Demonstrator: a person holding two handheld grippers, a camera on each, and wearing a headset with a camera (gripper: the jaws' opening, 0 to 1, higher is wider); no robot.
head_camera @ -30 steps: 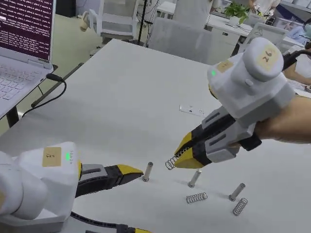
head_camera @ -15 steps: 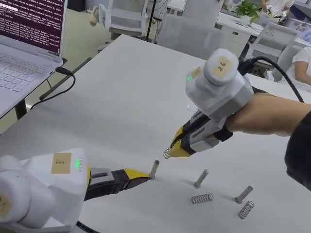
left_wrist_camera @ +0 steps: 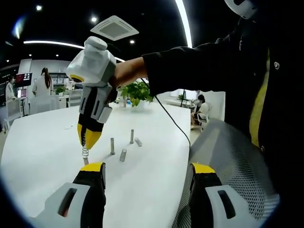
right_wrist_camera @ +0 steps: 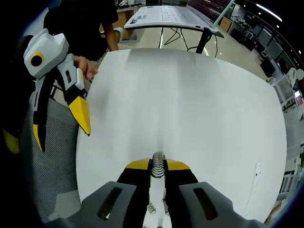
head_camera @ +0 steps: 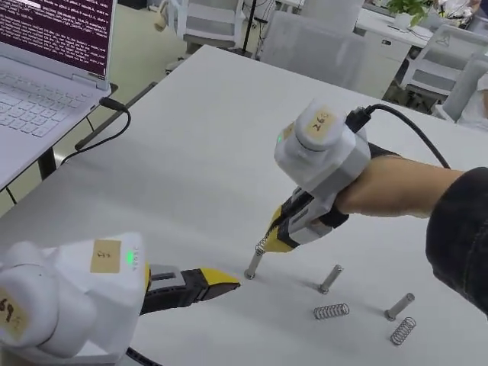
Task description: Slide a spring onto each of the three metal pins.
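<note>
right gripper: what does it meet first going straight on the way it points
Probably the upright pin: the right gripper points down at it, and the spring it holds is at the pin's top. Depth is unclear.

The spring (head_camera: 261,245) hides its top end between the right gripper (head_camera: 273,242) tips; whether it touches the pin (head_camera: 252,267) is too small to tell. Far left, the laptop (head_camera: 46,69) runs off the edge.

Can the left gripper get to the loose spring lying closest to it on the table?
Probably yes. The left gripper has open, empty jaws, and the spring lies on bare table. But the first pin and the right gripper stand between, so it must go round them.
</note>
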